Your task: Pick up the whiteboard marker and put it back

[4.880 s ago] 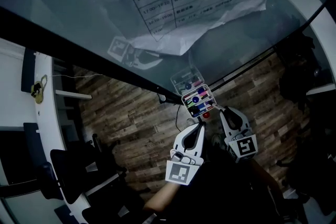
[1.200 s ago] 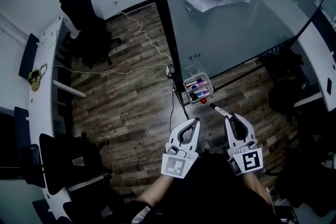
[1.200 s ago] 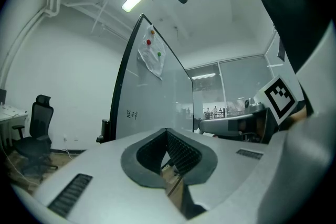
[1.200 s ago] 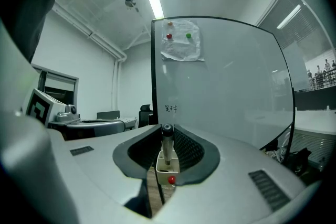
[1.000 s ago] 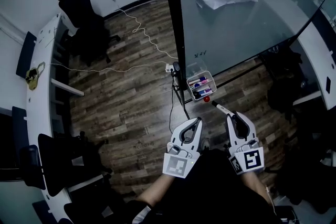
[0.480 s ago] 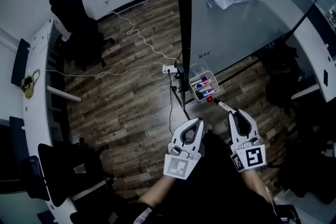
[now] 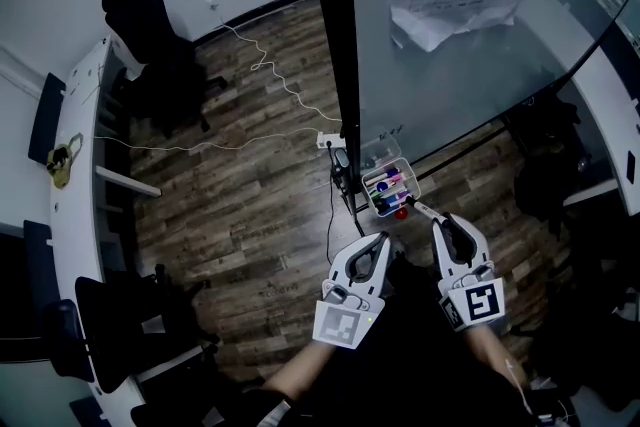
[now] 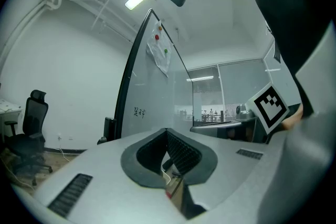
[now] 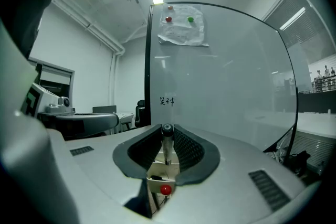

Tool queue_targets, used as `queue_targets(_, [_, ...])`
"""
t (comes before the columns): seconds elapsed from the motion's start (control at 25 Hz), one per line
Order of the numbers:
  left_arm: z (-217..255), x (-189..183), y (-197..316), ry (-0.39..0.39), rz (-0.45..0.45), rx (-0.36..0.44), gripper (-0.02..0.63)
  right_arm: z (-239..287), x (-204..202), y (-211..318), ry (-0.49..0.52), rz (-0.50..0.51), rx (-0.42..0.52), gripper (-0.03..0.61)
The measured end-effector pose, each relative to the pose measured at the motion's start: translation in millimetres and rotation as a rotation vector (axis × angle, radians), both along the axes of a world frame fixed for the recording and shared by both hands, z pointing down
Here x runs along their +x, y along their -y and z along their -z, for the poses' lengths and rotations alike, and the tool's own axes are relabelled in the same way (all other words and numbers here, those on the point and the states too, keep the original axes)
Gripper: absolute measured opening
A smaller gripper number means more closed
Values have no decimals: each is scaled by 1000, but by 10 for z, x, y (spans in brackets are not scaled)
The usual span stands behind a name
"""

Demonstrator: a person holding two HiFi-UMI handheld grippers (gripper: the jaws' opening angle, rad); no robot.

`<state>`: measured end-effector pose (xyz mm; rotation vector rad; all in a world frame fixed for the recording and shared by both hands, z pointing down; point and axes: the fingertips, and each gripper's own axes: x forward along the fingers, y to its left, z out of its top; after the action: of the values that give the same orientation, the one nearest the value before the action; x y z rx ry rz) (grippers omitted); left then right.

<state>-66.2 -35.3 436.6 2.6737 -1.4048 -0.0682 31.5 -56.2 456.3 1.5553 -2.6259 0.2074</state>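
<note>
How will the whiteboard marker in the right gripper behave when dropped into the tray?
The whiteboard marker looks rigid: it juts straight past the right gripper, no sag. Its barrel is round, so it probably rolls once freed, though the tray walls and the markers already inside should stop it.

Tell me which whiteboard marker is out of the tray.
The marker clamped in the right tool, held just short of the tray. The other markers all lie inside that clear tray at the whiteboard foot.
</note>
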Motion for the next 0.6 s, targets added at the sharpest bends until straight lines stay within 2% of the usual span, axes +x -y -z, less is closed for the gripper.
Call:
queue_targets(0.32, [-48,86,316,14,17,-3,8,60,-29,367,53,10,18,83])
queue_targets(0.6, [-68,81,514,21,66,1,8,-63,11,503,51,15,-8,83])
